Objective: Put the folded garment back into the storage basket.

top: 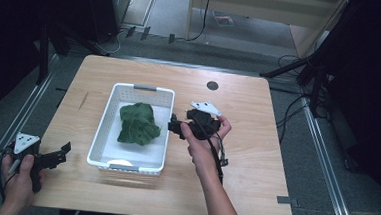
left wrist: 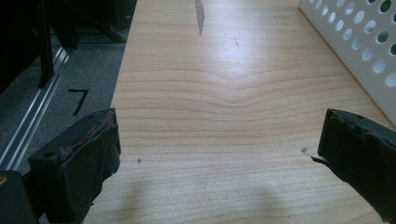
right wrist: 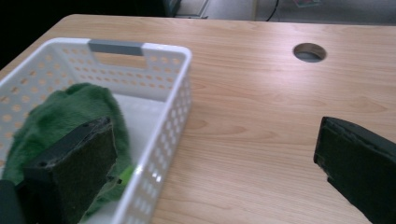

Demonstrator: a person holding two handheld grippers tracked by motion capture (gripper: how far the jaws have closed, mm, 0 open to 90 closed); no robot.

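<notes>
A green fuzzy cloth (top: 138, 124) lies bunched in a white perforated basket (top: 163, 131) at the middle of the wooden table. In the right gripper view the cloth (right wrist: 60, 116) sits behind the left jaw, inside the basket (right wrist: 163, 126). My right gripper (top: 175, 126) hovers at the basket's right rim, open, with nothing between its jaws; it reads as open (right wrist: 215, 163) in its own view too. My left gripper (top: 61, 153) rests near the table's left front edge, open and holding nothing, its jaws wide apart (left wrist: 219, 154) over bare wood.
The basket wall (left wrist: 369, 51) stands to the right in the left gripper view. A round cable hole (top: 212, 85) is in the far tabletop. Bare wood (top: 256, 141) spreads right of the basket. Metal rails (top: 12, 121) and cables run along the floor beside the table.
</notes>
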